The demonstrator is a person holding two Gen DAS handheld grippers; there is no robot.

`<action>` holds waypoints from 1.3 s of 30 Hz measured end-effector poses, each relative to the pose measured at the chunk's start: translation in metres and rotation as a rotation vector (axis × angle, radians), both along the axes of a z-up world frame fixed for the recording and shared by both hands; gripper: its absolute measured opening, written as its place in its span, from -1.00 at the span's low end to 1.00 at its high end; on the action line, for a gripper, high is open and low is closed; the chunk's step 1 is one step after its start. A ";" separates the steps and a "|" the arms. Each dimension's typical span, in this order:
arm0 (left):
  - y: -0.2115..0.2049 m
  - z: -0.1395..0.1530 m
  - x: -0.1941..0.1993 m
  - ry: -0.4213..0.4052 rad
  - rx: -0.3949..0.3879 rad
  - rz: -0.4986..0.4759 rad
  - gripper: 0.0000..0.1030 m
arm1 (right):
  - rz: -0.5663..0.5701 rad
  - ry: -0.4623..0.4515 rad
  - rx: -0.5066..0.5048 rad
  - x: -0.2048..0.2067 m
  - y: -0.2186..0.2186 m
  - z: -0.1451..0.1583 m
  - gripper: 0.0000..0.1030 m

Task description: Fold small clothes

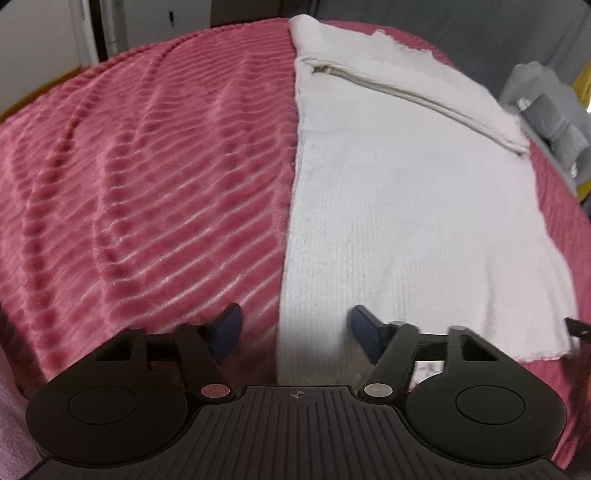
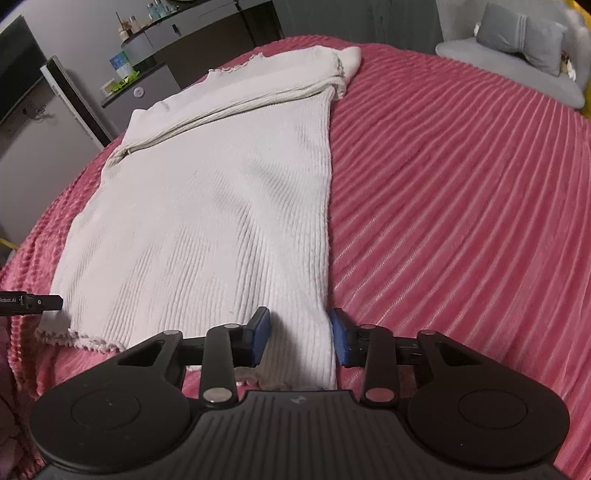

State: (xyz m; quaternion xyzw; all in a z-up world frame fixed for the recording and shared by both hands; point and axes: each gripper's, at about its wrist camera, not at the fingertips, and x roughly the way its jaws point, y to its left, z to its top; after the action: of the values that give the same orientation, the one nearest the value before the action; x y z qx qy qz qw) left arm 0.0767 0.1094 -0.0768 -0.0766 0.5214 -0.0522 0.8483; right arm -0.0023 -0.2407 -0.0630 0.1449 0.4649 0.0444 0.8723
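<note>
Both claws straddle the white top's (image 2: pixel 207 206) near corners.

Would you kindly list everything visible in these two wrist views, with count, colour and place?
knit top: one, white ribbed, spread flat on the bedspread, sleeve folded across its far end.
bedspread: one, pink ribbed plush, under the top.
cushion: one, grey, on the grey seat far right.
cabinet: one, dark, behind the bed, small bottles on top.
left gripper: one, black, blue-padded fingers apart, straddling the top's near left edge.
right gripper: one, black, blue-padded fingers apart, straddling the top's near right edge.
</note>
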 end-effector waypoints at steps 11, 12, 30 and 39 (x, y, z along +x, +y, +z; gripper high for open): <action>0.002 -0.002 -0.005 0.057 -0.061 -0.023 -0.56 | 0.017 0.039 0.073 0.002 -0.014 0.000 -0.79; 0.004 -0.004 -0.004 0.071 -0.074 -0.023 -0.45 | 0.025 0.054 0.088 0.003 -0.015 -0.002 -0.78; -0.014 0.060 0.046 -0.010 -0.214 -0.062 -0.78 | 0.098 0.031 0.357 0.062 -0.032 0.030 -0.88; -0.027 0.086 0.132 -0.146 0.001 0.078 -0.67 | -0.093 -0.178 0.165 0.141 -0.043 0.056 -0.87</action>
State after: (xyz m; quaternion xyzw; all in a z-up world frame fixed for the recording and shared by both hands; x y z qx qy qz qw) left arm 0.2090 0.0823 0.0088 -0.0926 0.4546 -0.0245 0.8855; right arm 0.1384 -0.2833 -0.0066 0.2331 0.3733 0.0548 0.8963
